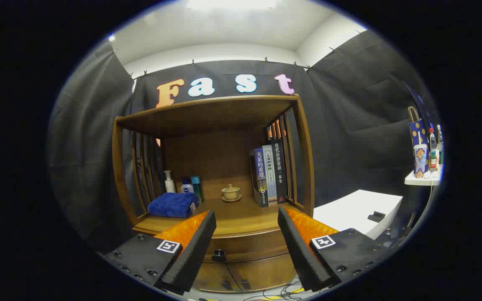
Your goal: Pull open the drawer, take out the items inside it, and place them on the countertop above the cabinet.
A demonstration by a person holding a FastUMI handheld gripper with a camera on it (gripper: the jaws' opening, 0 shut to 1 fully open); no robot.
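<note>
So basically nothing's done yet, judging from the gripper view. The curved brown wooden drawer [245, 246] under the countertop is fully closed, its small dark round knob [219, 253] untouched, so pulling it open, emptying it and setting things up top is all still ahead. Whatever's inside is hidden, can't say what it is.

The gripper [246, 218] is released, fingers spread wide with nothing between them, and the knob sits low between them, nearer the left finger.

The wooden cabinet countertop [241, 219] already has a folded blue towel [173, 205], a small cream lidded teacup [231, 192] and 3 or so upright books [268, 172], but the front middle looks free.
</note>
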